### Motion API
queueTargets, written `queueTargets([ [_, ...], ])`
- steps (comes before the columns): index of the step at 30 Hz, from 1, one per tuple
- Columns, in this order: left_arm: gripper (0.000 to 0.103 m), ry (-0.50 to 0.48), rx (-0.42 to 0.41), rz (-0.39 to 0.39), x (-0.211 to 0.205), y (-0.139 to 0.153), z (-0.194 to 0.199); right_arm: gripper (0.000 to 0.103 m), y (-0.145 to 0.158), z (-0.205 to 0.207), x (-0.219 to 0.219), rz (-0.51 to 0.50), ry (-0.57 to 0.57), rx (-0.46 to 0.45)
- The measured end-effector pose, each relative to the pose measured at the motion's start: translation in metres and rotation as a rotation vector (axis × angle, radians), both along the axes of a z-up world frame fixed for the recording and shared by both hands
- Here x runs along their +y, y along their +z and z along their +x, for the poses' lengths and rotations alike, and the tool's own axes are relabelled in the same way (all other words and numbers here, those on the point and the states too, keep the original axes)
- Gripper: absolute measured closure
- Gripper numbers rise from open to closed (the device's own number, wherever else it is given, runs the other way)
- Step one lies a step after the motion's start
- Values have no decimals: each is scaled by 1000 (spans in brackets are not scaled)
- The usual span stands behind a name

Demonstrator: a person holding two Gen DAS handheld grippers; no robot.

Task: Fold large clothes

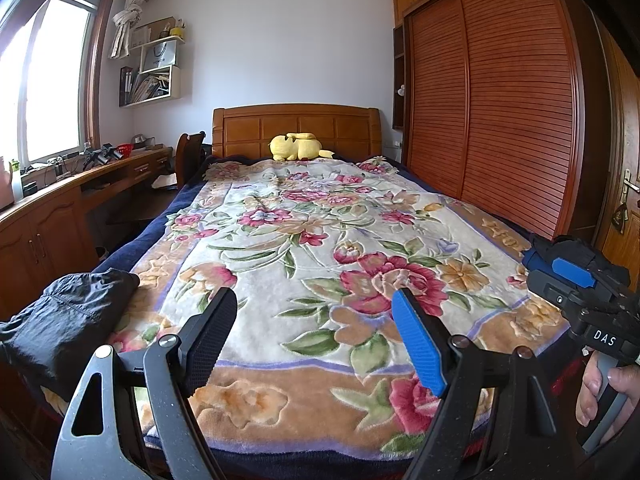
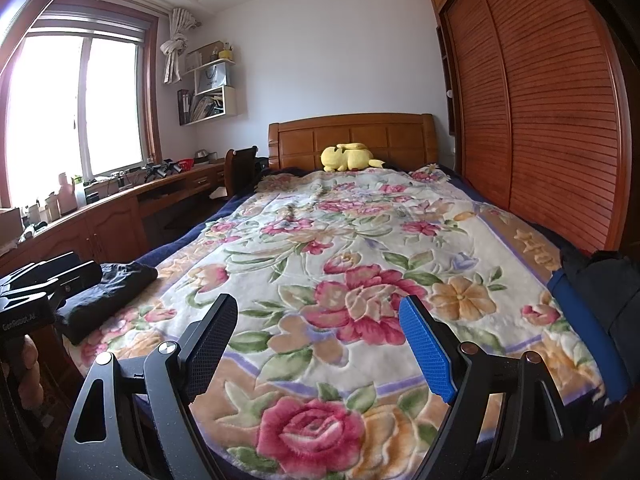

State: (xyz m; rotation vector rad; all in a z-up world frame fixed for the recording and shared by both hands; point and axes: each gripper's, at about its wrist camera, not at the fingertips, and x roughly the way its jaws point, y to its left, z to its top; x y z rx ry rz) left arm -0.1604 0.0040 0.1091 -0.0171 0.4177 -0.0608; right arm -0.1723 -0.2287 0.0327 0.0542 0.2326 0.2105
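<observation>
A folded black garment [image 1: 68, 316] lies on the near left corner of the bed, also seen in the right wrist view [image 2: 112, 292]. A dark heap of black and blue clothing [image 2: 592, 300] sits at the bed's near right edge. The floral blanket [image 1: 320, 240] covers the bed between them. My left gripper [image 1: 314, 300] is open over the blanket near the foot of the bed, with nothing between its fingers. Beside it, my right gripper [image 2: 318, 304] is open too and holds nothing. A hand [image 1: 600, 392] grips the right gripper's handle.
A yellow plush toy [image 1: 296, 147] rests against the wooden headboard [image 1: 296, 128]. A slatted wooden wardrobe [image 1: 500, 120] runs along the bed's right side. A long wooden desk [image 1: 60, 208] with clutter stands under the window on the left, with a chair [image 1: 190, 156] near the headboard.
</observation>
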Motion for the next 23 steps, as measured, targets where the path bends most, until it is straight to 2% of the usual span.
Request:
queueTargets([
  [23,23,0,-1,1,0,-1,-1,19,0,0,0,6,1,5],
])
